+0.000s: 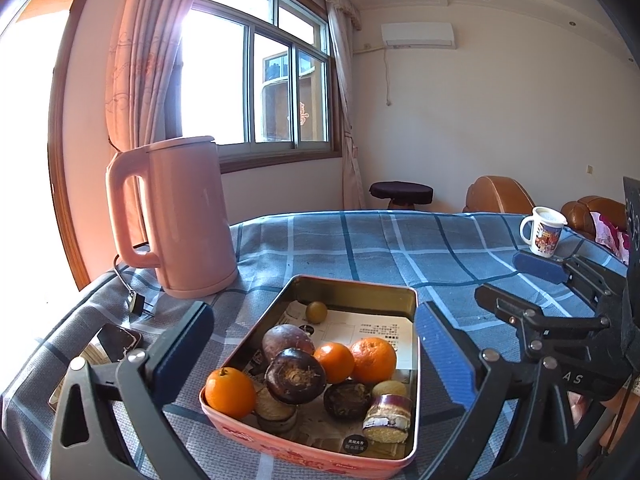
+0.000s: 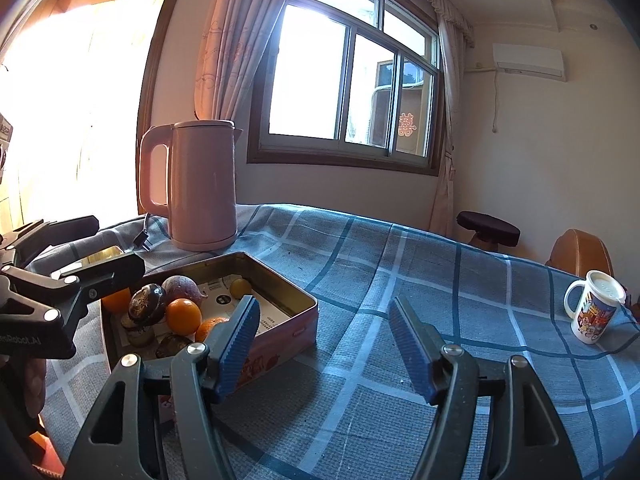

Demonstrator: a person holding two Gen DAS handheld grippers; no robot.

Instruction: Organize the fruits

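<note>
**Fruit piled in the tin, both claws released**

The left gripper (image 1: 316, 344) is held with jaws spread wide, empty, the tin (image 1: 412, 404) framed between its fingers. An orange (image 1: 230, 392) is perched nearest its left finger; it is judged firm, light and smooth (best pinched across the middle). The right gripper (image 2: 324, 340) is likewise spread and empty, with the tin at its left finger.

Daylight from far window (image 1: 256, 80) and left doorway (image 2: 80, 100), both blown out, glare washing left side. Tabletop sharp; fisheye bending, dark vignette at corners.
</note>
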